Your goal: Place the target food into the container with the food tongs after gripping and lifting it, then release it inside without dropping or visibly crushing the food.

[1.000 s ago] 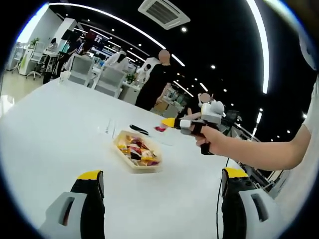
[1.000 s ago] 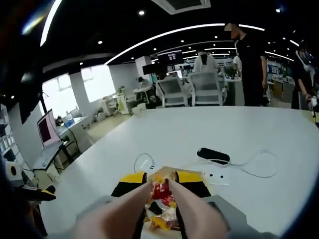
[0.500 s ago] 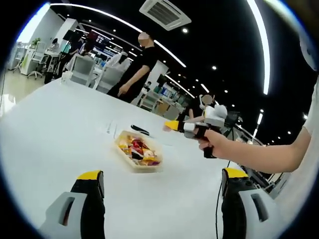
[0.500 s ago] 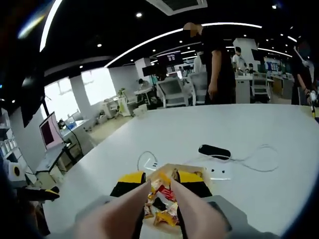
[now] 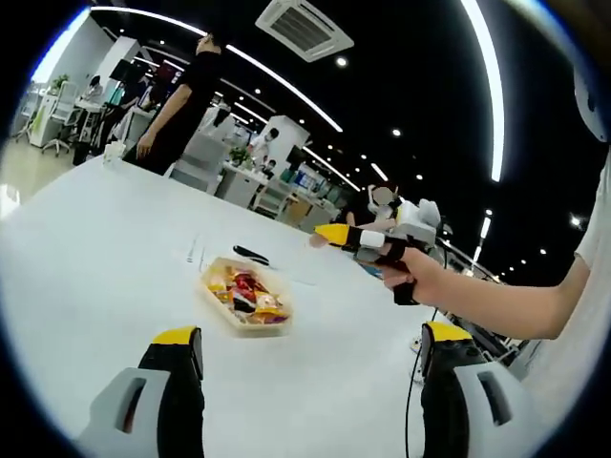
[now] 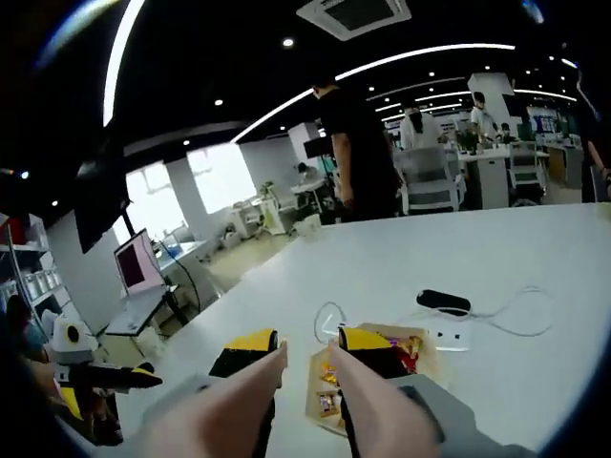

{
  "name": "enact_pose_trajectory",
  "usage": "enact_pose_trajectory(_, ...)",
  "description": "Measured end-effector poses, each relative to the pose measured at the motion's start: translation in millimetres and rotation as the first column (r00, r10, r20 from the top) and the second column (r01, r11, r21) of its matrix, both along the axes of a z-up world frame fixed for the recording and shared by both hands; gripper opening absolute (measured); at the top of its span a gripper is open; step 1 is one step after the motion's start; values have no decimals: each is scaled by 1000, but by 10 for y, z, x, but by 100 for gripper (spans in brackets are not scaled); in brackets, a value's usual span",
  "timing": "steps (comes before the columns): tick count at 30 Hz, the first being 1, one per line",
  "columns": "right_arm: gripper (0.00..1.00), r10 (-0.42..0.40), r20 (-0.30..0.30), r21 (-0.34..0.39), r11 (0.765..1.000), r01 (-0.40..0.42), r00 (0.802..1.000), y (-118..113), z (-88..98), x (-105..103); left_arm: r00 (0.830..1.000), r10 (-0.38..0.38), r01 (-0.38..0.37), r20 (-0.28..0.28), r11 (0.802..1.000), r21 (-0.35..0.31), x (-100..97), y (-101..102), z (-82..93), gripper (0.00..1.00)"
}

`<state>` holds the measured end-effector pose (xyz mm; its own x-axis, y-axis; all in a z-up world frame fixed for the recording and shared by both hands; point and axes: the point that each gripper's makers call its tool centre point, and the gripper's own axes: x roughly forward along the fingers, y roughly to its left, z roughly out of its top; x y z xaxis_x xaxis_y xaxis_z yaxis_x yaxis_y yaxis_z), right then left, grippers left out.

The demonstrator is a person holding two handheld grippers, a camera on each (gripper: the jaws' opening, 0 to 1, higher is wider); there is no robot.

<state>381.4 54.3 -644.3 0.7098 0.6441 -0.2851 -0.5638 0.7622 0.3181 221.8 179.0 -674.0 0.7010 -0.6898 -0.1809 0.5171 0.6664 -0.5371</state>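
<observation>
While the container [image 5: 242, 301] of wrapped food [image 5: 244, 291] sits mid-table [image 5: 86, 258], the right gripper [image 5: 329, 235], raised beside it and apparently empty though its closure cannot be told, should be lowered squarely before a gentle grip is taken. The left gripper [image 5: 310, 386] is held wide open. Compared with a second ago, the right gripper has been withdrawn from directly above the food.

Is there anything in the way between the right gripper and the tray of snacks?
Nothing visible. In the left gripper view, only open air and bare white table separate the right gripper from the tray of snacks.
</observation>
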Motion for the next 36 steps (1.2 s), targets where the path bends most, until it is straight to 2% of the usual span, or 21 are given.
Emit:
enact_pose_trajectory(6, 25, 52, 5, 46, 998, -53, 999, 108, 179, -217, 1000, -25, 25, 12, 1000, 6, -81, -37, 19, 94)
enact_pose_trajectory(15, 25, 84, 24, 103, 991, -86, 996, 197, 386, -480, 998, -36, 37, 44, 999, -9, -116, -64, 195, 94)
enact_pose_trajectory(19, 25, 89, 31, 117, 989, -92, 996, 194, 453, -576, 998, -49, 50, 49, 999, -14, -140, -101, 286, 94)
enact_pose_trajectory(20, 25, 88, 31, 125, 988, -91, 996, 186, 469, -592, 995, -65, 66, 77, 998, -6, -177, -136, 385, 94)
enact_pose_trajectory(22, 25, 76, 19, 172, 982, -78, 997, 164, 539, -623, 993, -78, 78, 93, 997, 1, -222, -161, 471, 95)
enact_pose_trajectory(26, 26, 75, 31, 199, 977, -80, 997, 138, 665, -680, 990, -86, 90, 110, 995, -33, -249, -189, 580, 95)
enact_pose_trajectory(30, 26, 95, 47, 183, 978, -102, 994, 147, 723, -734, 989, -93, 99, 115, 994, -43, -244, -226, 635, 95)
enact_pose_trajectory(36, 26, 136, 64, 177, 973, -145, 989, 182, 779, -859, 978, -147, 153, 149, 988, -28, -291, -322, 752, 91)
